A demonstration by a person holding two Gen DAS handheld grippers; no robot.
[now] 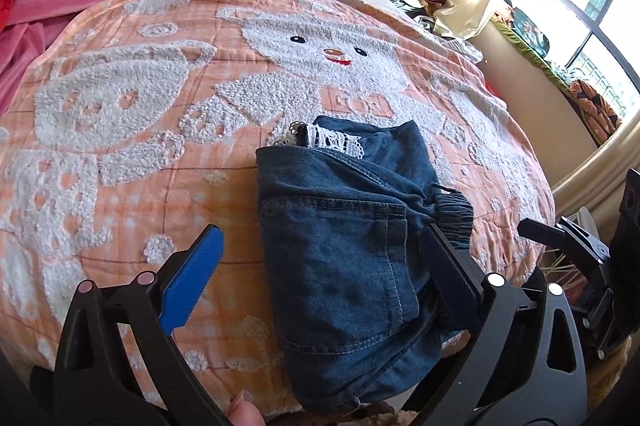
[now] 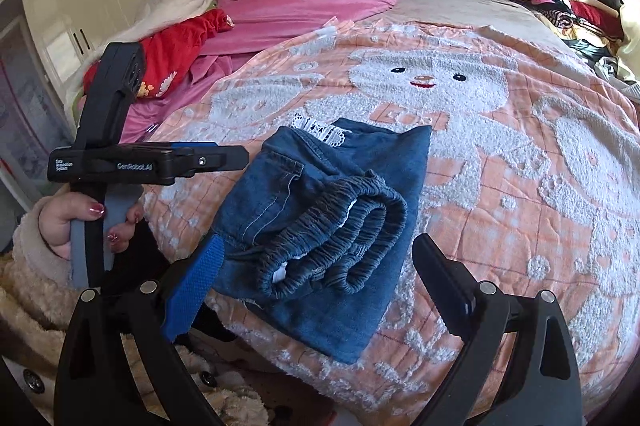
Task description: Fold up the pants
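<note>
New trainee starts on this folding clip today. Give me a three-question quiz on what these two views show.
1. True or false: the denim pants lie folded into a compact bundle on the peach bedspread.
2. What white detail shows at the bundle's far end? A) lace trim B) a paper tag C) a sock
3. How do the jaws of the left gripper and the right gripper stand?

Key:
1. True.
2. A: lace trim.
3. Both stand wide open; neither clamps the pants.
</note>
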